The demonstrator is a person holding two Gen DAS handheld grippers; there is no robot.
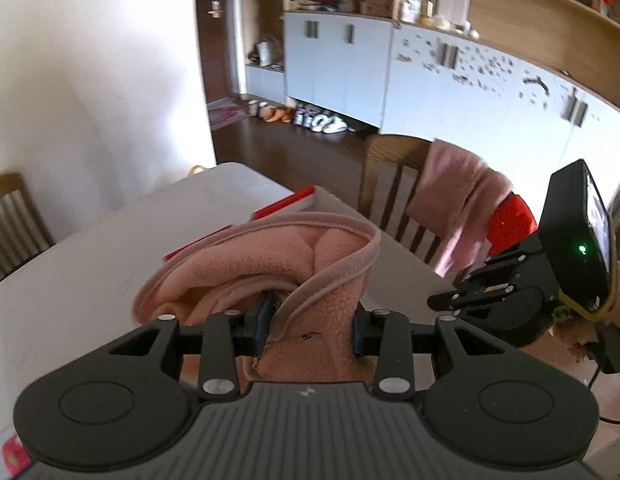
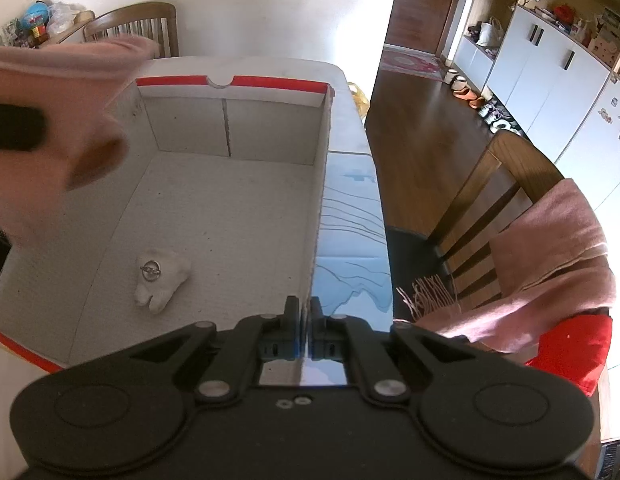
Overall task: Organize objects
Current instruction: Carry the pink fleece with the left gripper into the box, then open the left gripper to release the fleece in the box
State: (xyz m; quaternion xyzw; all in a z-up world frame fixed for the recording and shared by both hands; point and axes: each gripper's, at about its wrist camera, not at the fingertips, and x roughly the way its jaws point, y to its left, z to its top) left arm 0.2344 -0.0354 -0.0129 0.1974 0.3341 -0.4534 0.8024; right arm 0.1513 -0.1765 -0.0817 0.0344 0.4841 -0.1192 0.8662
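Observation:
My left gripper (image 1: 310, 326) is shut on a pink fleece cloth (image 1: 265, 264) and holds it bunched above the table. The same cloth (image 2: 49, 92) shows blurred at the upper left of the right wrist view, over the open cardboard box (image 2: 229, 208). The box is white inside with a red rim; its red edge (image 1: 283, 204) shows behind the cloth. A small white tooth-shaped plush (image 2: 159, 276) lies on the box floor. My right gripper (image 2: 304, 316) is shut on the box's right wall (image 2: 320, 208). It also shows in the left wrist view (image 1: 450, 300).
The box stands on a white table (image 1: 89, 264). A wooden chair (image 2: 490, 204) with a pink scarf (image 2: 550, 264) over its back and a red item (image 2: 578, 352) stands to the right. Another chair (image 2: 137, 26) is at the far side. White cabinets (image 1: 470, 92) line the far wall.

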